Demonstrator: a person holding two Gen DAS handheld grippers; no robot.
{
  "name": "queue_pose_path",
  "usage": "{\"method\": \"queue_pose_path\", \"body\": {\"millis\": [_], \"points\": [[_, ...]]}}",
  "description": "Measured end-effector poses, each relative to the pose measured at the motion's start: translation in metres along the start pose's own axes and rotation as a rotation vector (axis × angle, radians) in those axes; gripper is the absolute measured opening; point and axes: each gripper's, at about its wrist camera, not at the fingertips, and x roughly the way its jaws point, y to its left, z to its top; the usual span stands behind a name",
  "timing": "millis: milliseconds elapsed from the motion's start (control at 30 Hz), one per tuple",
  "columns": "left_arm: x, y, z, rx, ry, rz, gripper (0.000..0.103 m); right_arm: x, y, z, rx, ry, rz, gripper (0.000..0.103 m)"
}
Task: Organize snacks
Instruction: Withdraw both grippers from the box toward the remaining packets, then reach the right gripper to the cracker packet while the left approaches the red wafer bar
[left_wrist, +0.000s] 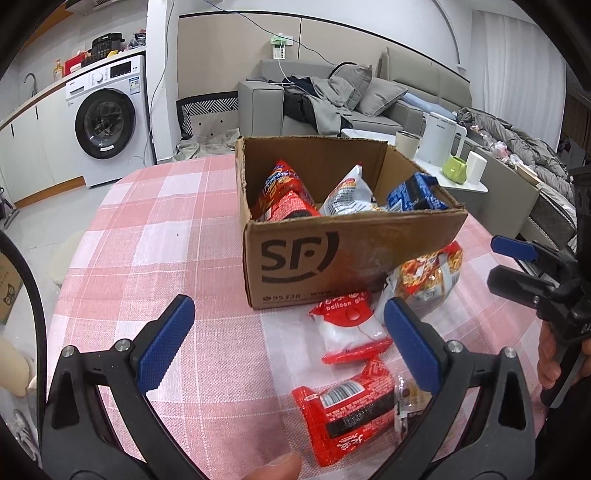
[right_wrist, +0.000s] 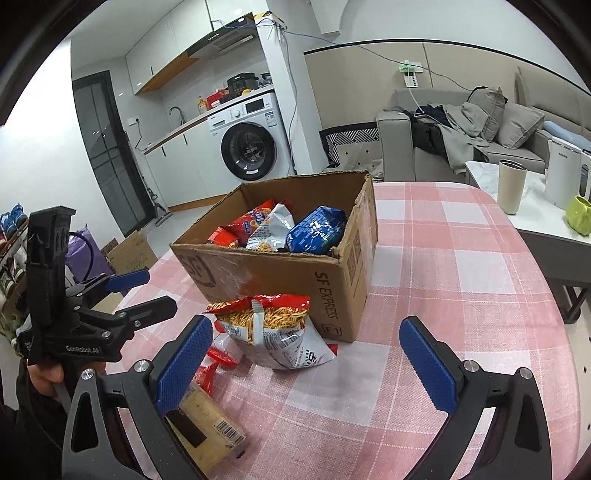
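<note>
Both claws, left (left_wrist: 288, 343) and right (right_wrist: 306, 358), gape wide, holding nothing. Noodle bag (right_wrist: 273, 332) leans against the box (right_wrist: 280, 273) front on the surface (right_wrist: 461, 280): light, crinkly, slippery, contents brittle. Pinch its crimped top seam gently rather than the belly.

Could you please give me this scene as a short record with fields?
surface: table with pink checked cloth
container: open box
in box: red, silver and blue packs
outside box: noodle bag against the box front, red packs beside it
left tool: open, empty
right tool: open, empty
</note>
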Motion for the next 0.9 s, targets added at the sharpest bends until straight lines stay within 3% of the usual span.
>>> {"method": "queue_pose_path", "body": {"millis": [400,900], "points": [[-0.009,-0.002,-0.014,0.002,0.01,0.001,0.102,0.013,0.02,-0.013,-0.1,0.085,0.04,0.103],[-0.009,0.001,-0.042,-0.006,0.078,-0.007,0.102,0.033,0.05,-0.036,-0.235,0.201,0.131,0.103]]}}
